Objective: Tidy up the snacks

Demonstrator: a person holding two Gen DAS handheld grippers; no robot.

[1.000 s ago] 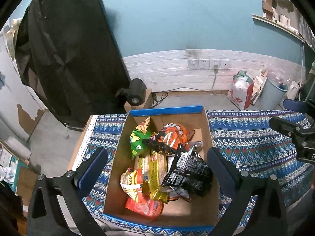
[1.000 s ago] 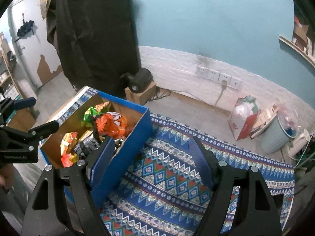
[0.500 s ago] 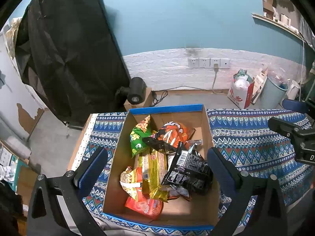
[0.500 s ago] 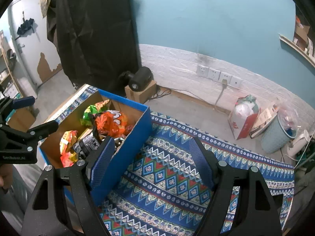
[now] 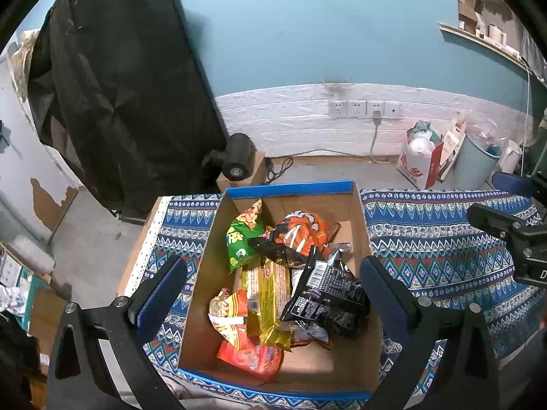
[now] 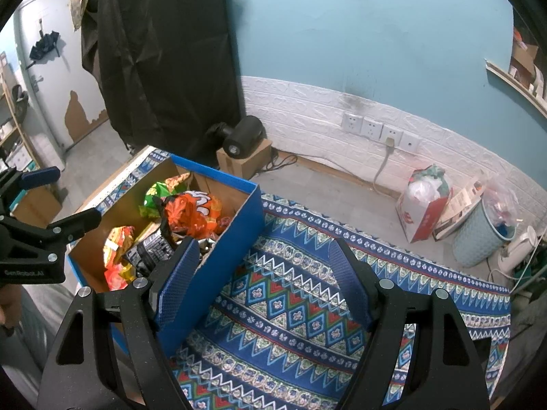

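Observation:
A blue-edged cardboard box (image 5: 290, 186) stands on a patterned blue cloth (image 5: 437, 239). It holds several snack packs: a green bag (image 5: 239, 239), an orange bag (image 5: 301, 229), a black bag (image 5: 328, 300), a yellow pack (image 5: 266, 290) and a red pack (image 5: 253, 355). My left gripper (image 5: 273, 290) is open and empty, above the box with one finger on each side of it. My right gripper (image 6: 263, 280) is open and empty above the cloth, right of the box (image 6: 239, 225). Each gripper also shows in the other's view, the right one (image 5: 506, 225) and the left one (image 6: 44, 212).
A black cloth-covered stand (image 5: 119, 102) and a small black device on a cardboard box (image 5: 239, 164) lie beyond the table. A red-white bag (image 6: 424, 201) and a light blue bin (image 6: 485, 232) stand by the white wall with sockets (image 6: 379, 130).
Both views have risen slightly, so the box sits a little lower in frame. Nothing was picked up or let go.

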